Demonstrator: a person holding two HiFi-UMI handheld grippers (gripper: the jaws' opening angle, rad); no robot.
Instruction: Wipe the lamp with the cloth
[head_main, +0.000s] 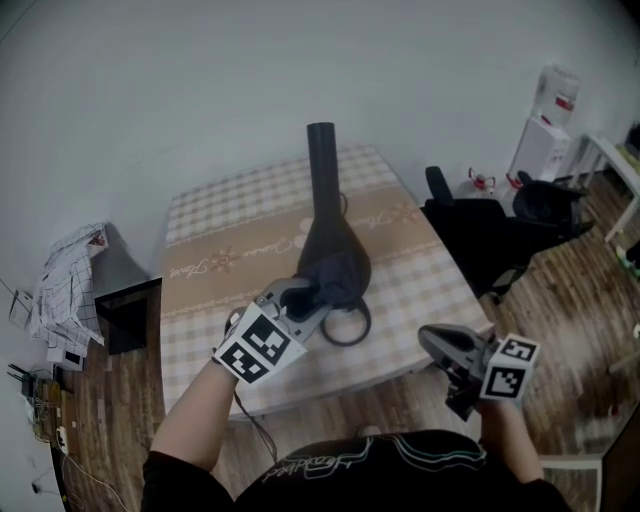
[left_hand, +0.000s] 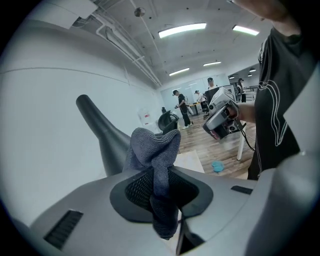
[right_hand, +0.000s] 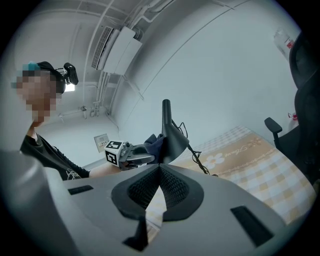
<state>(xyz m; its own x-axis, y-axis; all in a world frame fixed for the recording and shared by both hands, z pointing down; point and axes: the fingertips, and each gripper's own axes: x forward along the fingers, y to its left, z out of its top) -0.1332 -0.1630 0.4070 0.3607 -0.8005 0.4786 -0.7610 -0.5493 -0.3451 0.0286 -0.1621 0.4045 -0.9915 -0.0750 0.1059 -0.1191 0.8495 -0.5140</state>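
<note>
Left gripper view, tongs (left_hand: 165, 202) pinching cloth (left_hand: 152, 150)

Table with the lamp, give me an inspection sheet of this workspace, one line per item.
Surface: table under a checked beige cover.
Job's things: dark lamp upright on the table; grey cloth against its bulbous base.
Clutter: nothing seen.
Grippers: left gripper shut on the cloth; right gripper shut, empty, off the table's near right corner.
Cables: lamp cable trailing over the tabletop.
Surroundings: white wall, wooden floor, black office chair, water dispenser.
</note>
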